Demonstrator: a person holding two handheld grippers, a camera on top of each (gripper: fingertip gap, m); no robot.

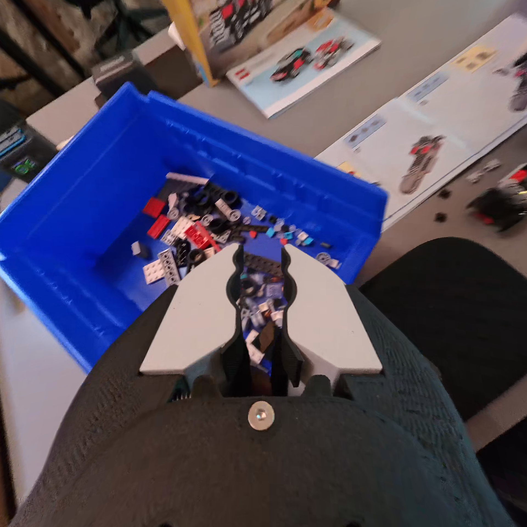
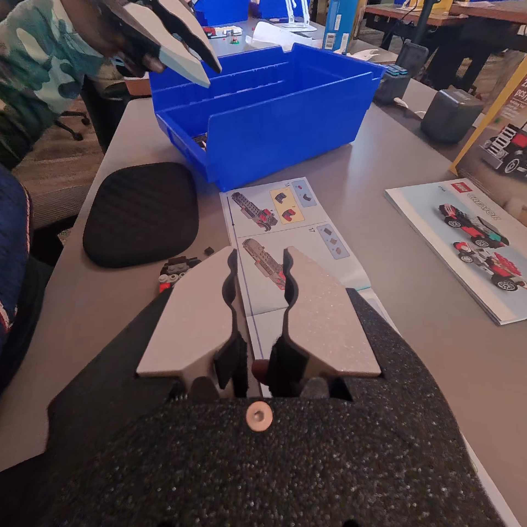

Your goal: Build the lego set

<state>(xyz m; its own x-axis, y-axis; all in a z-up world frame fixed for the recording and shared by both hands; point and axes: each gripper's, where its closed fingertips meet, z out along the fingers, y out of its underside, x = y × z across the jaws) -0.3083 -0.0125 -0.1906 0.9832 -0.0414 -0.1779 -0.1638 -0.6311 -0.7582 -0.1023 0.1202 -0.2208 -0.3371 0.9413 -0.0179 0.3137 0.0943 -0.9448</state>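
My left gripper (image 1: 261,251) is open and empty, hovering above the blue bin (image 1: 85,199), which holds several loose lego pieces (image 1: 199,225) in red, black, grey and white. It also shows in the right wrist view (image 2: 211,74), above the bin's near-left corner (image 2: 273,134). My right gripper (image 2: 260,252) is open and empty, low over the open instruction sheet (image 2: 288,228). The partly built black and red lego model (image 2: 174,271) lies on the table just left of my right fingers; it also shows blurred in the left wrist view (image 1: 502,205).
A black pad (image 2: 139,214) lies left of the sheet. A closed instruction booklet (image 2: 470,245) and the set's box (image 2: 499,137) are at the right. A small black piece (image 2: 209,251) lies by the model. A dark grey block (image 2: 450,117) stands behind the bin. A person's sleeve (image 2: 37,65) is at far left. Spacing between my two grippers at the tips: around 25 centimetres. The dark grey block (image 2: 450,117) is about 40 centimetres from my left fingertips. My left wrist view (image 1: 137,79) looks at it from another angle.
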